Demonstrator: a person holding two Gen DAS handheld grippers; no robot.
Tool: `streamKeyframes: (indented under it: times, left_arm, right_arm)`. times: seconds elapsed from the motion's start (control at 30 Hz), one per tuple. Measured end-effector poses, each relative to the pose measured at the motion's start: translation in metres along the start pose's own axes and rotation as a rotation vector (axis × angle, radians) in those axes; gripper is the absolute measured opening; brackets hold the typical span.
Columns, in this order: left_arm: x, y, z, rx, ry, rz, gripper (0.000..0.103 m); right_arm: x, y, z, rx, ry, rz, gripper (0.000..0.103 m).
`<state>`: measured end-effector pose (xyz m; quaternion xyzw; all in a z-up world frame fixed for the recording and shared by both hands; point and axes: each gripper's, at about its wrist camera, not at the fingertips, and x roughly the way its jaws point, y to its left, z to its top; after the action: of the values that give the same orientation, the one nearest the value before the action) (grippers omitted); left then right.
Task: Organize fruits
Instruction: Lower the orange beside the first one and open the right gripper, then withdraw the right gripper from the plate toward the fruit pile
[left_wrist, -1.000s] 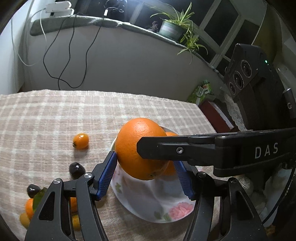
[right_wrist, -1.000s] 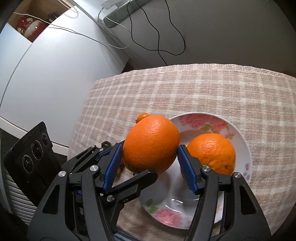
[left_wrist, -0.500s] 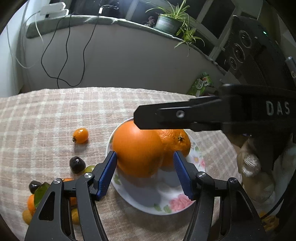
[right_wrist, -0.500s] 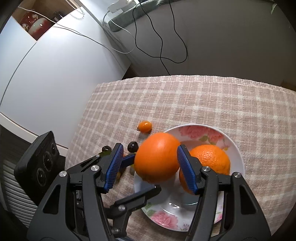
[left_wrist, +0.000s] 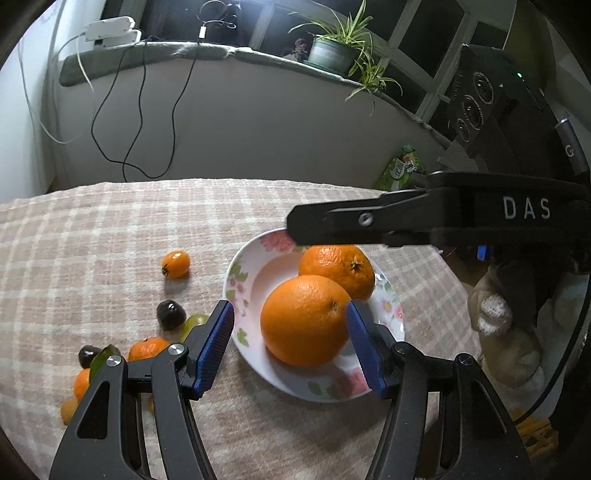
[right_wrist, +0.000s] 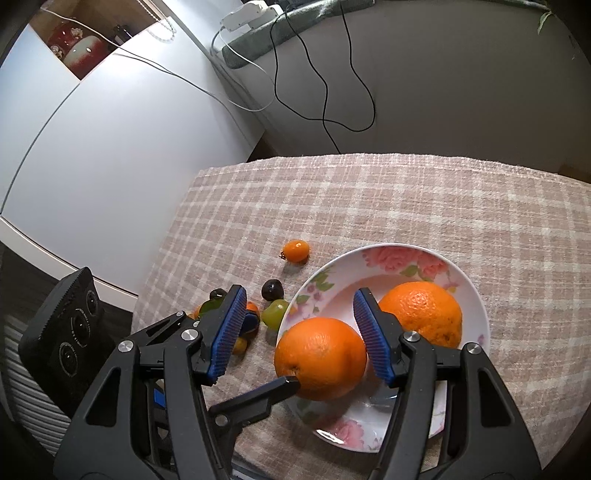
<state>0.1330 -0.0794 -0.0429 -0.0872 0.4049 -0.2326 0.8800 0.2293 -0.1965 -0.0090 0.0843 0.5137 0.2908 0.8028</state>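
The checked tablecloth (left_wrist: 110, 236) covers the table below a grey wall and plant-lined sill. Near its right edge the flowered plate (left_wrist: 240, 280) holds two oranges: the front orange (left_wrist: 304, 319) touches the rear orange (left_wrist: 338, 266). Both the left gripper (left_wrist: 290, 341) and right gripper (right_wrist: 299, 334) stand spread, gripping nothing. That placement looks finished; next comes the loose small fruit, starting perhaps with the kumquat (left_wrist: 176, 263) left of the plate.

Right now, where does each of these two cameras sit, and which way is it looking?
Left wrist: on the left gripper, facing down at the flowered white plate with two oranges; the right gripper's finger crosses above.
Right wrist: on the right gripper, facing down at the same plate.
Both share the small orange kumquat.
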Motion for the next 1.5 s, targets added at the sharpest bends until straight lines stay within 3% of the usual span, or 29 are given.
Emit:
streamKeyframes:
  times: [0.3,0.53,0.67,0.83,1.0,1.33,1.5]
  left_arm:
    - [-0.025,0.011,-0.013,-0.007,-0.031,0.034,0.062]
    - [-0.054,0.021,-0.03,-0.009,-0.084,0.079,0.062]
    - [-0.064,0.026,-0.039,-0.003,-0.095,0.111,0.062]
    - [-0.08,0.037,-0.062,-0.019,-0.1,0.158,0.062]
    - [-0.096,0.056,-0.085,-0.064,-0.097,0.194,0.062]
    - [-0.107,0.089,-0.101,-0.134,-0.104,0.227,0.062]
    - [-0.101,0.1,-0.098,-0.139,-0.102,0.211,0.053]
  right_arm:
    - [-0.027,-0.002,-0.015,-0.004,-0.085,-0.019,0.065]
    - [-0.04,0.005,-0.035,-0.051,-0.152,-0.077,0.072]
    - [-0.044,0.016,-0.05,-0.11,-0.208,-0.116,0.083]
    - [-0.05,0.033,-0.068,-0.187,-0.277,-0.146,0.085]
    - [-0.052,0.049,-0.085,-0.227,-0.322,-0.143,0.098]
    - [-0.022,0.084,-0.115,-0.331,-0.277,-0.088,0.098]
    - [0.003,0.102,-0.123,-0.385,-0.223,-0.079,0.086]
